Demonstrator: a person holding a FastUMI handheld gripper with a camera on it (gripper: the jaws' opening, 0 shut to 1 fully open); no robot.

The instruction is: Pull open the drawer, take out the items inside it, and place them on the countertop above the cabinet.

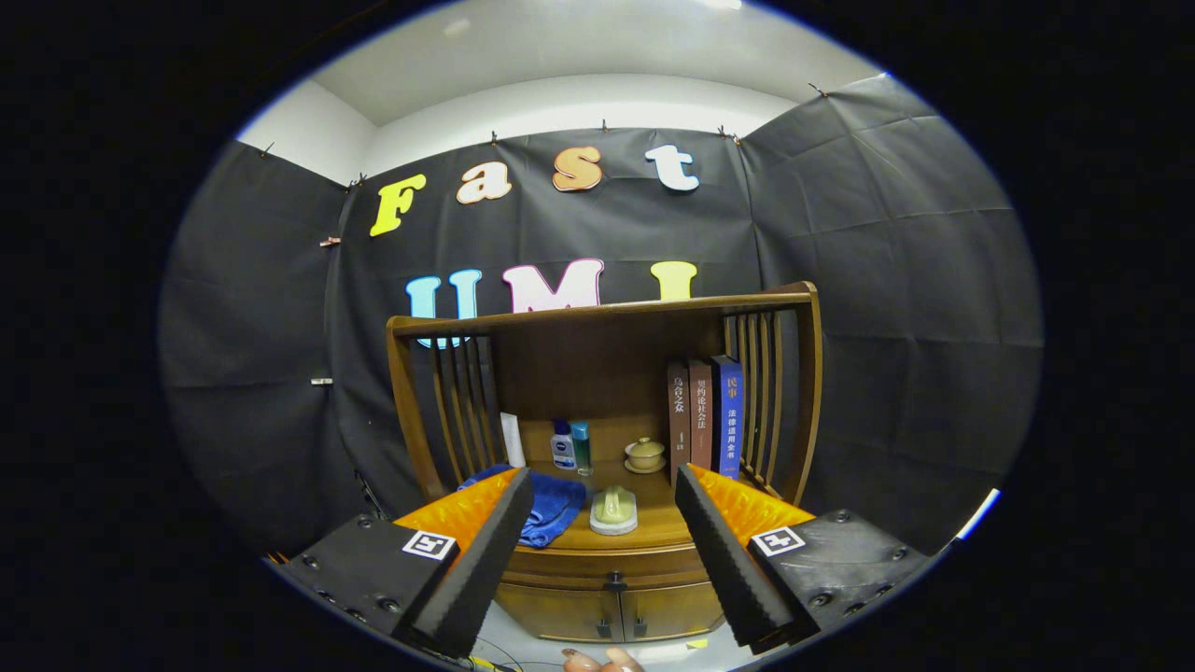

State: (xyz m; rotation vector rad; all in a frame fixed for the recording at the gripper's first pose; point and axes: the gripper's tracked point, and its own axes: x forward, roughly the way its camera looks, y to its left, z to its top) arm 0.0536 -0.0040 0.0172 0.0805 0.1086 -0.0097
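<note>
The gripper [605,509] is held wide apart, nothing between its fingers, aimed at a wooden cabinet [607,560] that stands against the booth's black wall. The drawer [611,565] sits shut, well beyond the fingertips and framed in the gap between them; its small dark knob [614,581] is centred on the front, with two lower doors [607,614] just beneath it. Above the drawer lies the countertop [653,530], a warm brown slab under a curved top rail, fenced on both sides by slatted wooden rails [467,401] that close off the flanks and leave the front open. A blue towel [546,509] lies on the left of the countertop, partly hidden by the left finger, and just beside it a pale soap dish [613,511] sits near the front edge. Farther back stand two small bottles [571,446], a white upright thing [512,439] to their left, and a lidded ceramic cup [644,455] on a saucer. Three books [705,415] stand upright against the right rail. The bare wood between soap dish and books gives the most free room. The drawer front is plain glossy brown wood, whatever it holds hidden. Fingertips of a person's hand [602,661] show below the cabinet, between the gripper's fingers.
</note>
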